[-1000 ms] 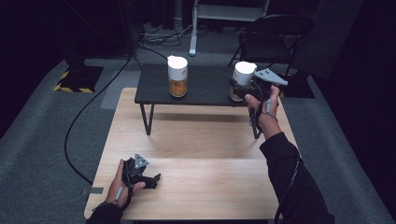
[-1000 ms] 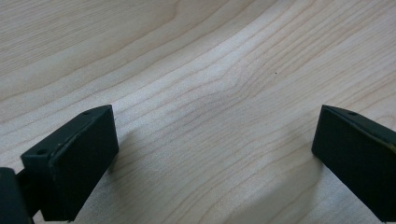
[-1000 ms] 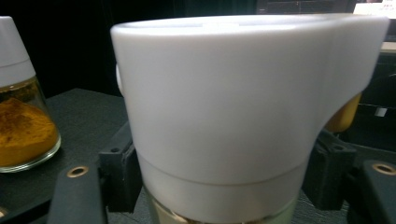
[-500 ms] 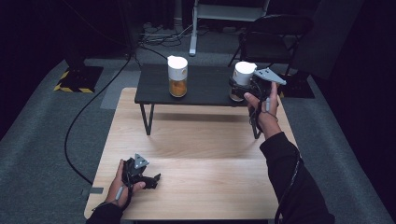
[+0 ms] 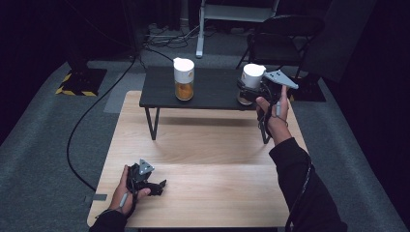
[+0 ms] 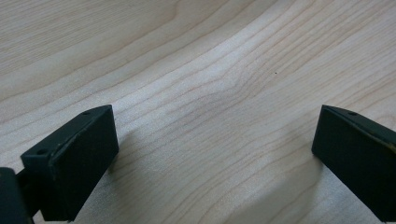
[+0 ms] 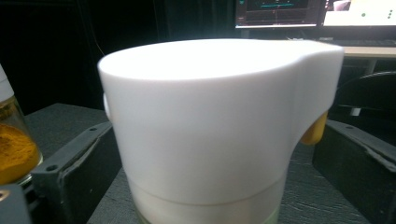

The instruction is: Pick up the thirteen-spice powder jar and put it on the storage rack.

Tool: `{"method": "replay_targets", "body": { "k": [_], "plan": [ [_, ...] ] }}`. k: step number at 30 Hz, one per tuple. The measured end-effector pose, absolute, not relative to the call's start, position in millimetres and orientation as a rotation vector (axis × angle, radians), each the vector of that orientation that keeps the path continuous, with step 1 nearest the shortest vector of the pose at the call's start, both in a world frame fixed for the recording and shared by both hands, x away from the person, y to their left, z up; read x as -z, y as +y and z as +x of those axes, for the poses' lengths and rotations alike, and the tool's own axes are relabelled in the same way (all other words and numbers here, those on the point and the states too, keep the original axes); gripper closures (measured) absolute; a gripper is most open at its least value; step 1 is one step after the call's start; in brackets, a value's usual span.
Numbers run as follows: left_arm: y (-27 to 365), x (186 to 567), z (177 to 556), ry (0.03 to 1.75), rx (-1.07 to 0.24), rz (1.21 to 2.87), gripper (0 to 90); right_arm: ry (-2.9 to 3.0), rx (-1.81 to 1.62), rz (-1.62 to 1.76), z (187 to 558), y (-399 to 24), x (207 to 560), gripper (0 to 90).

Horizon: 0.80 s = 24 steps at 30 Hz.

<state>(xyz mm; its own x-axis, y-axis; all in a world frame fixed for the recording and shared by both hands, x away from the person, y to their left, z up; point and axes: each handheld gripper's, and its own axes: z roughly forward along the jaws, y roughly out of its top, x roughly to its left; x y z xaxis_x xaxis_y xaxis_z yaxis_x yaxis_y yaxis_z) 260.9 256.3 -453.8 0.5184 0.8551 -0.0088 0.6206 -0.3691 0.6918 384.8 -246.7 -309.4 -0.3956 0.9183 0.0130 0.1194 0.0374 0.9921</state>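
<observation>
On the low black table (image 5: 212, 94) stands a jar with a white lid (image 5: 252, 76), with pale contents below the lid (image 7: 205, 140). My right gripper (image 5: 249, 93) (image 7: 215, 177) reaches around it. Its jaws have just been opening and stand open on either side of the jar, which is between them and not pressed. A second white-lidded jar holding orange powder (image 5: 183, 79) (image 7: 14, 154) stands to the left on the same table. My left gripper (image 5: 157, 186) (image 6: 215, 154) rests open on the wooden table (image 5: 208, 145) with nothing between its jaws.
A dark folding chair (image 5: 283, 34) stands behind the black table, near a white stand (image 5: 200, 29). A black cable (image 5: 80, 135) runs over the grey floor at the left. Lit monitors (image 7: 289, 11) glow behind the jar.
The right gripper's grey plate has edged slightly to the right beside the white-lidded jar. The left hand has kept still.
</observation>
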Motion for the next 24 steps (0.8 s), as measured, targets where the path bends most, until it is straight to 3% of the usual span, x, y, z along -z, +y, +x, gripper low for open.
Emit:
{"method": "replay_targets", "body": {
  "k": [24],
  "plan": [
    [256,454,261,1.196,-0.47,2.117,0.5,1.564,-1.362,0.863,345,-252,321,0.8]
  ]
}}
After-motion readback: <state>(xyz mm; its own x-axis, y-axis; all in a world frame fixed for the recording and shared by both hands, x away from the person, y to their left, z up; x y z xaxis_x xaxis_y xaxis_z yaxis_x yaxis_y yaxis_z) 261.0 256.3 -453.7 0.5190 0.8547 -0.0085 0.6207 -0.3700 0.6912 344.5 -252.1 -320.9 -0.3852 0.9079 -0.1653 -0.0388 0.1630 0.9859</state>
